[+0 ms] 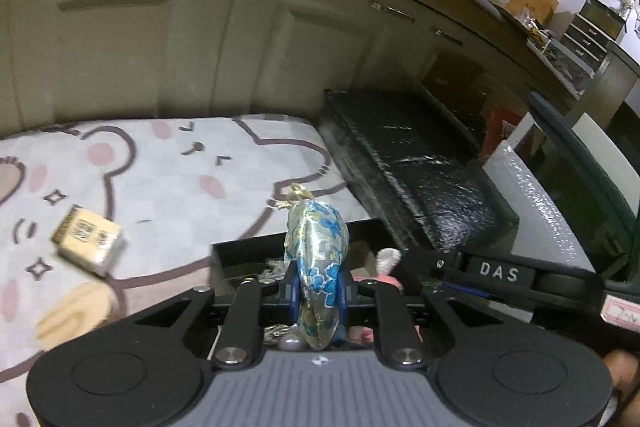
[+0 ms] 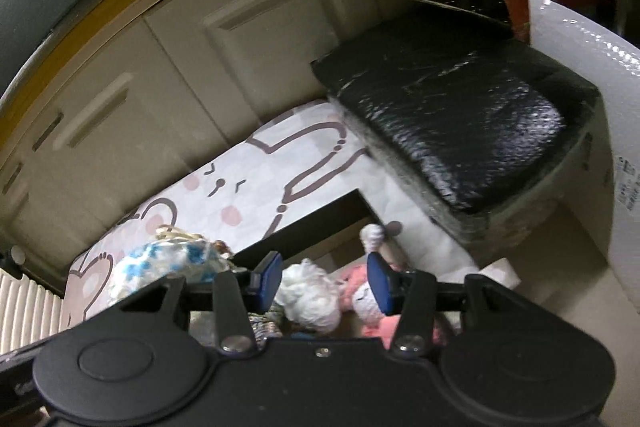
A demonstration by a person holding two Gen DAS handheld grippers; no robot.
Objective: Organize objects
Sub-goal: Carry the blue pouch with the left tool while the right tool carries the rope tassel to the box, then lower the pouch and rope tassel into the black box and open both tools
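1. Left tongs (image 1: 318, 291): closed tight on a small brocade pouch (image 1: 318, 259) with a blue floral pattern and a gold drawstring at its top. The pouch stands upright between the blue pads and rises above them.
2. Pouch location: held in the air above the near edge of a black tray (image 1: 256, 247), which sits on a mat (image 1: 168, 171) printed with cartoon bear outlines and pink spots. In the right wrist view the same pouch (image 2: 168, 263) appears at the left, beside the left finger of the right tongs.
3. Right tongs (image 2: 325, 279): pads stand partly apart, with nothing pressed between them. They hover over the tray contents.
4. Tray contents, right wrist view: a white fluffy item (image 2: 310, 301) lies below the gap between the pads; a pink and white knitted toy (image 2: 368, 303) lies at the right pad, and contact cannot be determined. Small metallic trinkets lie at the tray's near end; detail is too blurred to identify.
5. Mat surface, left wrist view: a tan box (image 1: 88, 241) with a printed label lies on the mat, well apart from the tray, to its left.
6. Surroundings: a black foil-wrapped block (image 1: 408, 171) lies just beside the mat's right edge. Cream cabinet doors (image 1: 120, 39) stand behind the mat.
7. The other unit's black body, marked "DAS" (image 1: 498, 271), is visible at the right of the left wrist view.
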